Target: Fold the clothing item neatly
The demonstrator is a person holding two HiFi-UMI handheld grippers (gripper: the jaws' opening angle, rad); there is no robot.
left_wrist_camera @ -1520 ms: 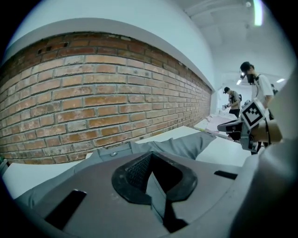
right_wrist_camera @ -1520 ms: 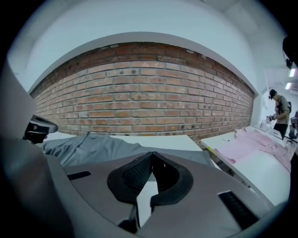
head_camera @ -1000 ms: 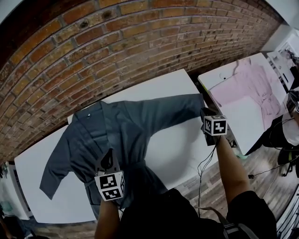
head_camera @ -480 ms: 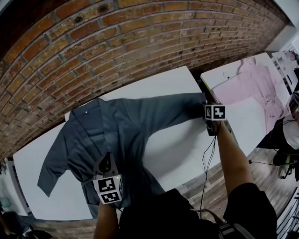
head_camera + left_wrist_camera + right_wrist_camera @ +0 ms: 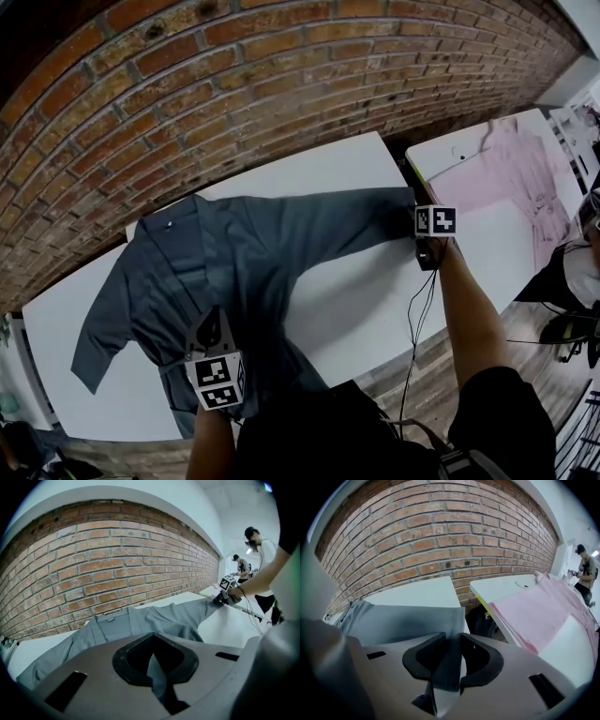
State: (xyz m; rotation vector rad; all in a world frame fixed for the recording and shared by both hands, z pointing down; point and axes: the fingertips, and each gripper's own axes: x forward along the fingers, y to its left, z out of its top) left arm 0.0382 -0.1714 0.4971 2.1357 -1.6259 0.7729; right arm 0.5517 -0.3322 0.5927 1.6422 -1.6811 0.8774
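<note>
no legible text, no brand, no numbers

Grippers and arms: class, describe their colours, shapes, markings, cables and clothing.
The left gripper and right gripper each have a grey body with black pads curving round an opening, and a white cube printed with black square markers. A black cable hangs beside the right forearm. The person wears a black short-sleeved top. The right gripper's jaws have just been opening, the grey sleeve between them.
</note>
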